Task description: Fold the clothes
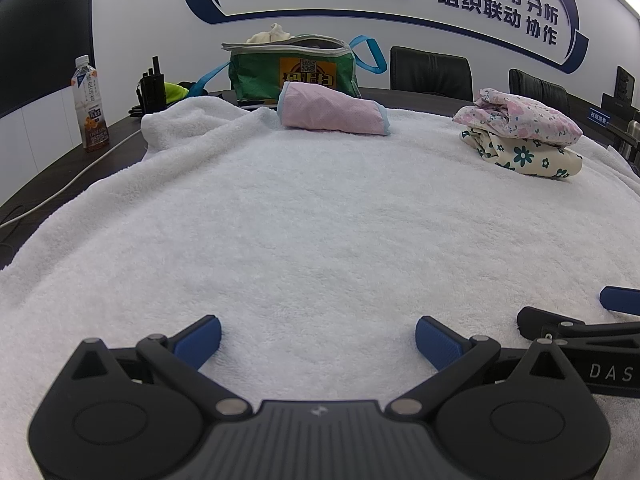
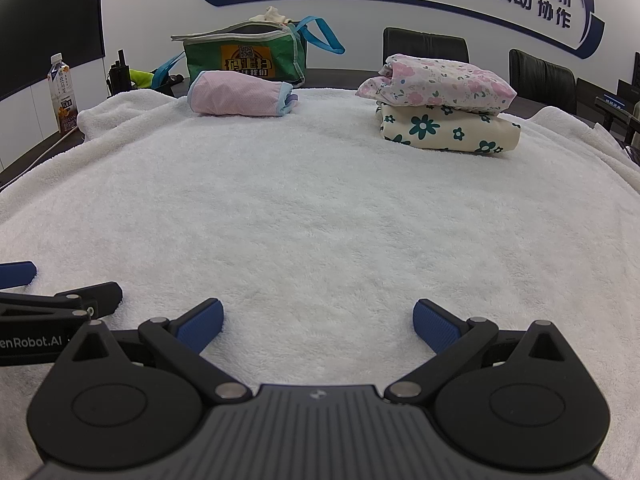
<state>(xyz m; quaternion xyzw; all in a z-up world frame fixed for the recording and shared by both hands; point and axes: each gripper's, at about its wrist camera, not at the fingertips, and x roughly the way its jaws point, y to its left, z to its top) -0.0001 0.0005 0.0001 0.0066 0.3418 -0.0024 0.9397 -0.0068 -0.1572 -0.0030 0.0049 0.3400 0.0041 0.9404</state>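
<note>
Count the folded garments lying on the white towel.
3. A pink mesh one lies far left, before the green bag. A pink floral one is stacked on a cream one with teal flowers, far right. The bag may hide more.

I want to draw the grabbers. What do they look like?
Both match. The left gripper and the right gripper have black jointed arms with silver round pins, ribbed blue finger pads, and a grey grooved body with two round black discs. White letters mark their sides.

The white towel (image 2: 320,200) lies bare across the near and middle stretch — open passage. Far left sits a pink folded garment (image 2: 240,98), far right a floral stack (image 2: 440,108); a green bag (image 2: 240,56) stands behind.
</note>
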